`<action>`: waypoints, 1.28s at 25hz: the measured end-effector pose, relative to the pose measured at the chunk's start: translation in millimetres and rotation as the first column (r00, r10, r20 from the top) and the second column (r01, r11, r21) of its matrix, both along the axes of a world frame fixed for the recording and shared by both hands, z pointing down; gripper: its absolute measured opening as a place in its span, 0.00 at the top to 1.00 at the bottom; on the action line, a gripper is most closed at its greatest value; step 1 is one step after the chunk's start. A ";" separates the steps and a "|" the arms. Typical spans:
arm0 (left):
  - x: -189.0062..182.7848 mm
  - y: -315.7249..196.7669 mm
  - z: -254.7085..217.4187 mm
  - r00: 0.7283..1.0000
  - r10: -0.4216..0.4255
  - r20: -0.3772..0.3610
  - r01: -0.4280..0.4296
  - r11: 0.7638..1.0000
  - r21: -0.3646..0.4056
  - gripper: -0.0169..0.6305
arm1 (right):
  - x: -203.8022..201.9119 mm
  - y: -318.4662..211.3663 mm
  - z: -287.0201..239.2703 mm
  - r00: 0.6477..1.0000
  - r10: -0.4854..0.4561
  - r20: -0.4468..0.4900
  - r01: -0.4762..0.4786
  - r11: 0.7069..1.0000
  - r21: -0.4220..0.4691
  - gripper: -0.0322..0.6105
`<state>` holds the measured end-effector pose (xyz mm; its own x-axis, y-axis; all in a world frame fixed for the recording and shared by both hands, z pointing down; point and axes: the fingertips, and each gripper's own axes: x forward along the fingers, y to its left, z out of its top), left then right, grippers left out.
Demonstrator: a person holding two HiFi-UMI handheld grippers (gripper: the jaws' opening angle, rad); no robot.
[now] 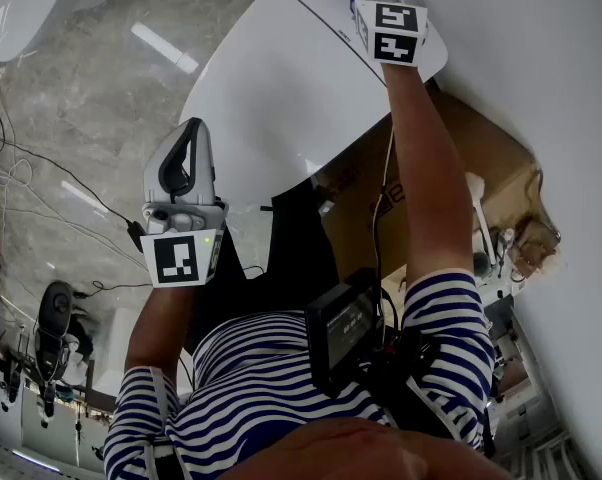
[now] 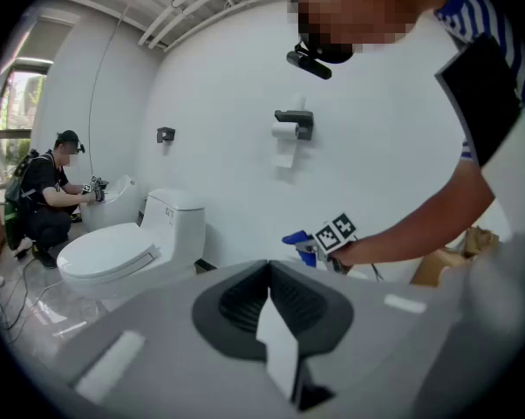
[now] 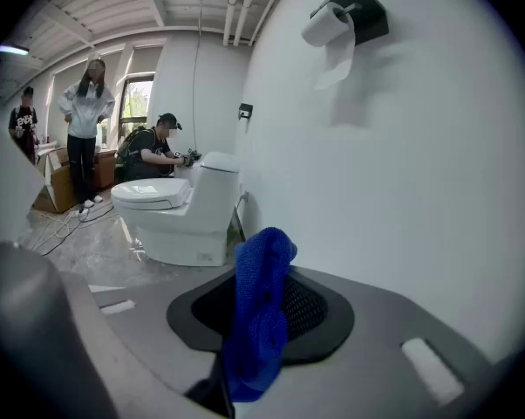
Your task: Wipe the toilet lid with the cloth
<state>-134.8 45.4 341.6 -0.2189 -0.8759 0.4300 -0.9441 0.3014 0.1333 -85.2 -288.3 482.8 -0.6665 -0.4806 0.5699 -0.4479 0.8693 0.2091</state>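
White plaster wall (image 3: 402, 190) and glossy grey marble floor (image 1: 91, 98) surround a smooth white ceramic toilet (image 1: 326, 13) with a rounded toilet lid (image 1: 271, 88). Right tongs (image 3: 271, 297) pinch a bunched blue knitted cloth (image 3: 261, 321) over the toilet's rear edge. Left tongs (image 2: 269, 273) are pressed together, empty.

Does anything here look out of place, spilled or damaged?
Nothing looks damaged or spilled. Only a cardboard box stands beside the toilet, and loose cables lie on the floor.
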 end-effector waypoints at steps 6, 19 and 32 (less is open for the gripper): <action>-2.5 -0.3 -0.3 1.000 0.013 0.011 -0.013 0.999 0.030 0.97 | -3.8 -4.0 5.3 1.000 -0.005 -0.021 0.005 1.000 0.004 0.78; 0.1 4.0 23.8 1.000 0.021 0.000 -0.021 0.999 -0.025 0.97 | -19.1 -16.6 32.1 0.996 -0.055 -0.077 0.059 0.997 0.050 0.77; -5.5 13.2 30.4 1.000 0.004 -0.007 -0.004 0.999 -0.034 0.97 | -44.8 -19.9 81.5 0.978 -0.081 -0.191 0.074 0.996 -0.044 0.77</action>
